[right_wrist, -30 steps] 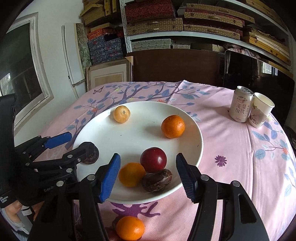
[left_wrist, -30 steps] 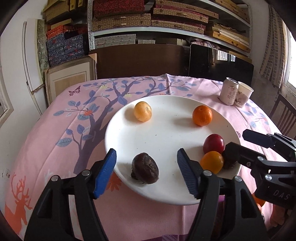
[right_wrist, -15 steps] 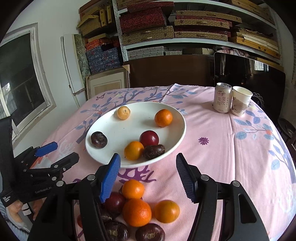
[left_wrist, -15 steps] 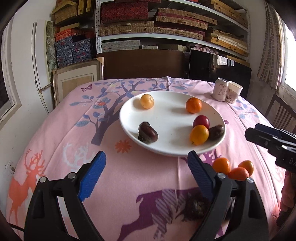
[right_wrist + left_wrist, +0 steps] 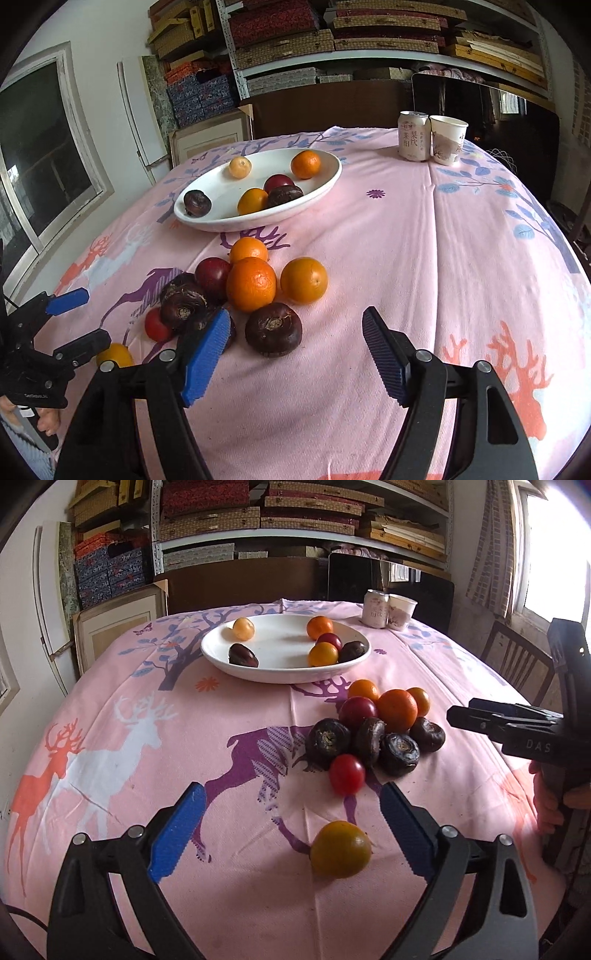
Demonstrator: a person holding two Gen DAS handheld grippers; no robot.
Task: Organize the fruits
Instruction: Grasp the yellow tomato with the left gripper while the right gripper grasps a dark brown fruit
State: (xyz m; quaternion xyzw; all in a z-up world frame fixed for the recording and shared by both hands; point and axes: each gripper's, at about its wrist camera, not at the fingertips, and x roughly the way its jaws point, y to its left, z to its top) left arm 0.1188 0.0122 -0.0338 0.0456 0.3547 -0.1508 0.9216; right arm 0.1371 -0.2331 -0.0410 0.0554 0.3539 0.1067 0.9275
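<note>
A white plate [image 5: 280,672] [image 5: 317,194] at the far middle of the pink tablecloth holds several fruits: oranges, a red one and dark brown ones. A loose pile of fruits [image 5: 376,723] [image 5: 243,288] lies on the cloth nearer me. A single yellow-orange fruit [image 5: 340,848] [image 5: 114,355] lies apart at the front. My left gripper [image 5: 291,830] is open and empty, with that fruit just inside its right finger. My right gripper [image 5: 295,354] is open and empty above the cloth, right of a dark brown fruit [image 5: 273,329].
A drink can [image 5: 413,136] and a paper cup [image 5: 447,139] stand at the far right of the table. A wooden chair [image 5: 517,661] stands at the right. Shelves with boxes and a dark cabinet stand behind the table.
Both grippers have pulled back from the plate toward the table's near edge. The loose fruit pile and the single yellow-orange fruit have come into view. Both stay open.
</note>
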